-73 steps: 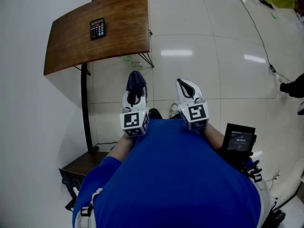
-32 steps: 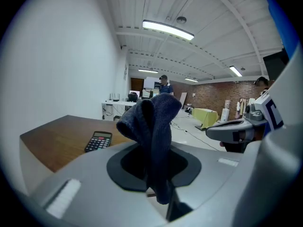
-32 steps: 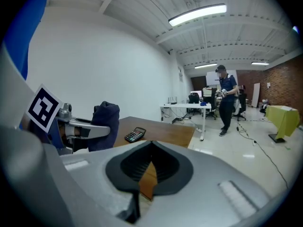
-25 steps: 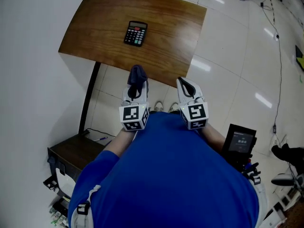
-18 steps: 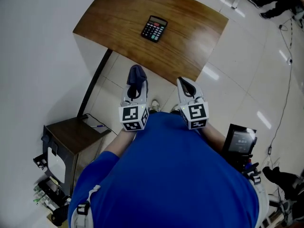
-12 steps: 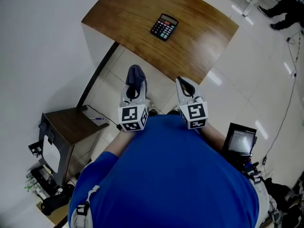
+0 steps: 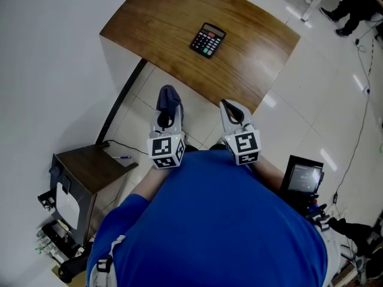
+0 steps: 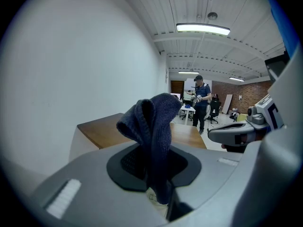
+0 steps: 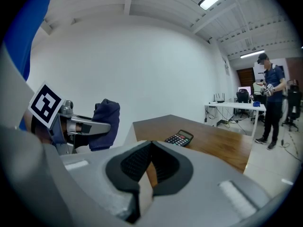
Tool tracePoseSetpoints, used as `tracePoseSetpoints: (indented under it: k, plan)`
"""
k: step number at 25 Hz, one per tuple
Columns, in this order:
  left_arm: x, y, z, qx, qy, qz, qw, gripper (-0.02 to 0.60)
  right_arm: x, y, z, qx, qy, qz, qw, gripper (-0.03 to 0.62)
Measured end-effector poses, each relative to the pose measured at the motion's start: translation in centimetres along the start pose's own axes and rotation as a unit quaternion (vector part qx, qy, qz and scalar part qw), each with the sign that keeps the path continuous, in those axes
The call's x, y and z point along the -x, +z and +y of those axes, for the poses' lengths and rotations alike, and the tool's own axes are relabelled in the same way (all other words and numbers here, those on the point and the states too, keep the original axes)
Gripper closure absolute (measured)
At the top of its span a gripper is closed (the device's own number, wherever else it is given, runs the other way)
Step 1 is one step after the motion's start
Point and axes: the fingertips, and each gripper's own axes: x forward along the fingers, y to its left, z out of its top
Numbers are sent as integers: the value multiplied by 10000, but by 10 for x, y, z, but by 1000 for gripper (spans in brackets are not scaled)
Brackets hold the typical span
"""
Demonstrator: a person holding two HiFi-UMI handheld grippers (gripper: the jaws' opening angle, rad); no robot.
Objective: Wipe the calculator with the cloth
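Note:
A black calculator (image 7: 207,40) with coloured keys lies on the brown wooden table (image 7: 161,23); it also shows in the right gripper view as the calculator (image 9: 179,138). My left gripper (image 7: 168,102) is shut on a dark blue cloth (image 7: 168,98), which bunches up above the jaws as the cloth (image 8: 152,126) in the left gripper view. My right gripper (image 7: 232,109) is shut with nothing between its jaws. Both grippers hang close to my body, short of the table's near edge.
A small dark side table (image 7: 90,169) with a cable stands at the lower left. A black device with a screen (image 7: 301,178) sits at my right hip. A person (image 8: 200,100) stands far back by white desks (image 9: 232,109). White tiled floor lies to the right.
The view has swung so the table and calculator have shifted from upper left toward the centre and closer. Both grippers keep their places and states.

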Motion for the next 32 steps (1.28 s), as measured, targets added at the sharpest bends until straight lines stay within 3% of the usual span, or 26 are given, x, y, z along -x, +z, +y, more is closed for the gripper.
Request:
tracePoseSetpoints:
  k: [6,11,16,21,28,32]
  plan:
    - [-37,8,30,23,-507,-44,9987,518,-34,7,1,-24,-508,108,9986,592]
    - [-66,17,77,-7,-1170,-82,9931,518,-73,19,26,-115,-1147,202,9931,592]
    - [-102,47,76,-155,-1673,-46,9858,520,-87,40,4,-321,-1649,220,9855,591]
    - [-144,-2,113,-224,-2268,44,9737,519,-135,12,10,-470,-2377,235,9699,592]
    - [-172,-1,101,-231,-2521,98,9674,520,-135,17,-11,-530,-2721,215,9606,592]
    - [-176,8,101,-242,-2553,91,9665,520,-139,18,-9,-629,-2679,237,9611,592]
